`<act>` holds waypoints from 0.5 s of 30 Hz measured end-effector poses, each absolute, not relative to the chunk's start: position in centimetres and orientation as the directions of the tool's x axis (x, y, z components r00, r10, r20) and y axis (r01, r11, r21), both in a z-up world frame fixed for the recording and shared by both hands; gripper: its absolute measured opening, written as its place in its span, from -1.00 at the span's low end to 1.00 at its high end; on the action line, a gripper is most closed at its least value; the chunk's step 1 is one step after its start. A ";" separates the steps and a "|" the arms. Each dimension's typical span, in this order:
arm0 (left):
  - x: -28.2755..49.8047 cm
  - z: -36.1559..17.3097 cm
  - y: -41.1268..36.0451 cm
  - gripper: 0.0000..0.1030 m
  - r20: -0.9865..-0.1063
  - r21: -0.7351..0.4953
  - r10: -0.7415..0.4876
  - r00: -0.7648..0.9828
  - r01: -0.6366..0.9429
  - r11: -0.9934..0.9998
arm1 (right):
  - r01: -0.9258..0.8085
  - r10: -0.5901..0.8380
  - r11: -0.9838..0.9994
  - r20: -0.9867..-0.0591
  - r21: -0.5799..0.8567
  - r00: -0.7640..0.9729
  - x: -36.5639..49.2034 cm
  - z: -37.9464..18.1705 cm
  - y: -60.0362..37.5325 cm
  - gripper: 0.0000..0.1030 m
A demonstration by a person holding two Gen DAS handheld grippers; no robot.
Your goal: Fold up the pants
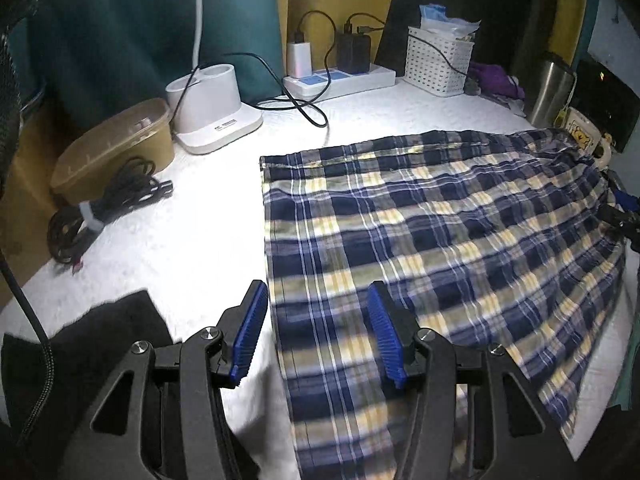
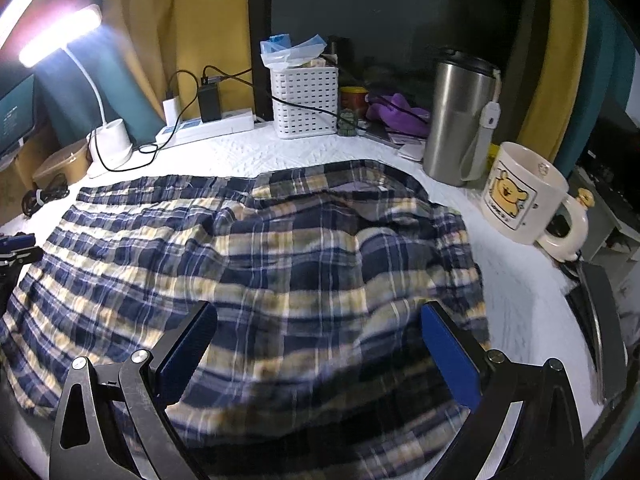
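Plaid pants (image 1: 440, 220) flat | left hand-held gripper (image 1: 316, 332) angled down, jaws apart, empty | right hand-held gripper (image 2: 316, 352) likewise

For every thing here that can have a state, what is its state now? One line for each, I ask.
plaid pants: spread flat on the table, right side rumpled
left gripper: open, holds nothing
right gripper: open, holds nothing
desk lamp: lit
power strip: two chargers plugged in
steel tumbler: upright, lid on
mug: upright
white basket: upright, filled
brown container: lid on
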State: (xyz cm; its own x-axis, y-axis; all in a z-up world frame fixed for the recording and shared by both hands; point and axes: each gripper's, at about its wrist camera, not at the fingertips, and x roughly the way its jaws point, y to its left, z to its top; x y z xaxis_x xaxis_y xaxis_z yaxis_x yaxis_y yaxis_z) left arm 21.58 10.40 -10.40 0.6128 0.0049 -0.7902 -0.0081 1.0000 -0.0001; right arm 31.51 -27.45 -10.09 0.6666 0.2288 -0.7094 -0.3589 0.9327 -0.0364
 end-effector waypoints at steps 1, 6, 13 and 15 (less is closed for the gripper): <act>22.1 -10.7 10.5 -0.01 -0.797 0.013 0.016 0.604 -0.009 1.000 | -0.361 0.229 0.932 -0.712 -0.036 0.663 31.8 -10.2 -27.3 0.96; 23.7 -12.3 11.0 -0.02 -0.813 0.065 0.061 0.579 -0.014 0.998 | -0.372 0.209 0.926 -0.735 -0.062 0.644 33.2 -11.1 -26.3 0.96; 24.1 -12.6 12.6 0.00 -0.804 0.024 0.058 0.592 -0.065 0.998 | -0.338 0.145 0.937 -0.779 -0.091 0.610 35.1 -13.1 -26.7 0.96; 24.0 -12.6 12.9 0.00 -0.797 0.039 0.085 0.597 -0.090 0.995 | -0.318 0.132 0.944 -0.782 -0.089 0.609 35.4 -13.3 -27.3 0.96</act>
